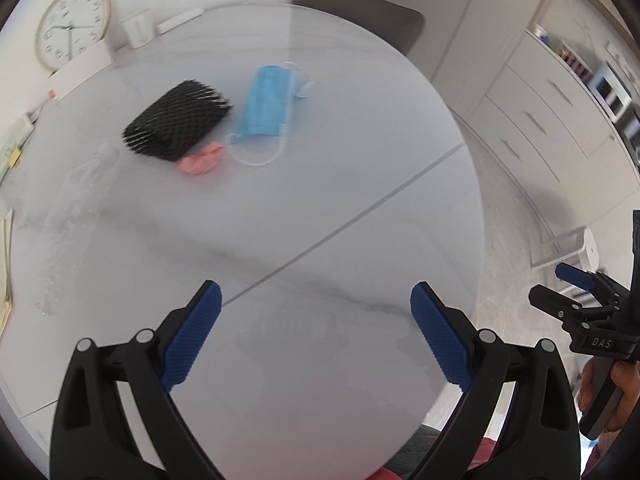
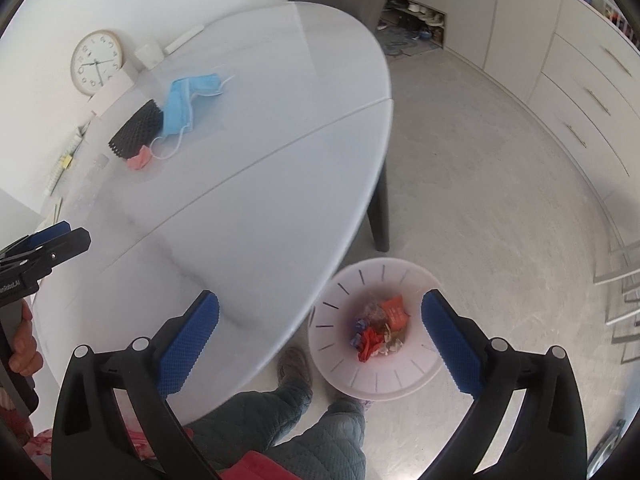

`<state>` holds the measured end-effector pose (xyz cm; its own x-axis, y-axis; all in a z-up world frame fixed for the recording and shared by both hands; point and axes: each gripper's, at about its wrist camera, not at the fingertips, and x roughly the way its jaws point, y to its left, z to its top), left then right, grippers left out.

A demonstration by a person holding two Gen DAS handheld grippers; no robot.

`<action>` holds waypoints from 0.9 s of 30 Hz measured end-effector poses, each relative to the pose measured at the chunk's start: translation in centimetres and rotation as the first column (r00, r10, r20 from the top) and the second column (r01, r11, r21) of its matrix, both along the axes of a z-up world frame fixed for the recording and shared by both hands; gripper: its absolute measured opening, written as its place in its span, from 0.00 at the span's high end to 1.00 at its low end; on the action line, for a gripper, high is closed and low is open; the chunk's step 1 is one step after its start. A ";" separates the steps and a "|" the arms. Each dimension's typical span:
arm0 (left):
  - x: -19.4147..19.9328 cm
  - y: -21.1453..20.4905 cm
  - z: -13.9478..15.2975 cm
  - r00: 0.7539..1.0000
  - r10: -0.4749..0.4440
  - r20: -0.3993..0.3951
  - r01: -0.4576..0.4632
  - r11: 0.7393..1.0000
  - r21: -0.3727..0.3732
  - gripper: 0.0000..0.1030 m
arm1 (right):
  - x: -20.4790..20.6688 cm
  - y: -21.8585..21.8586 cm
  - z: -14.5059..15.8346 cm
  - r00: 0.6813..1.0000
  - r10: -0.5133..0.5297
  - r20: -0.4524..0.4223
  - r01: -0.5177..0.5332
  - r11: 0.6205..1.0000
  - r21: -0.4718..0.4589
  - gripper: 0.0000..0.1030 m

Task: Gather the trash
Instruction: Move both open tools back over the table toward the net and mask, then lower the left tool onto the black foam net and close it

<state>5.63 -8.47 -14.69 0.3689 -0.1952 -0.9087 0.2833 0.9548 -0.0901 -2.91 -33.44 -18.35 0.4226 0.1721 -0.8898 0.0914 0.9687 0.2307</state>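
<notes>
Likely a home: dining table (image 2: 280,140), drawers (image 2: 592,96).

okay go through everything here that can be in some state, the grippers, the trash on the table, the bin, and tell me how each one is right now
left gripper: open, empty, over the table.
right gripper: open, empty, above the table edge and bin.
face mask: crumpled, lying on the table.
black foam net: lying on its side, partly covering the pink scrap.
pink scrap: crumpled beside the mask's loop.
trash bin: upright on the floor, wrappers inside.
</notes>
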 end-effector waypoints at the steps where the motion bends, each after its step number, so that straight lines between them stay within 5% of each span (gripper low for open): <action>1: 0.3 0.9 0.0 1.000 0.018 0.000 -0.018 1.000 -0.001 0.11 | 0.3 0.3 0.0 1.000 0.008 -0.001 -0.008 1.000 0.000 0.02; 15: 3.4 6.4 -1.2 0.996 0.088 0.010 -0.088 0.996 0.017 0.11 | 8.8 7.5 1.4 0.989 0.146 0.018 -0.146 0.989 0.019 0.02; 27: 10.9 8.3 -1.9 0.992 0.128 -0.007 -0.128 0.991 -0.036 0.11 | 18.8 13.3 2.4 0.964 0.262 0.048 -0.262 0.965 -0.022 0.02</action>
<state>16.51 -0.14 -16.64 0.3884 -0.1796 -0.9038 0.1586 0.9792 -0.1264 15.87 -20.11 -15.94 0.4089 0.2694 -0.8719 -0.1773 0.9607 0.2137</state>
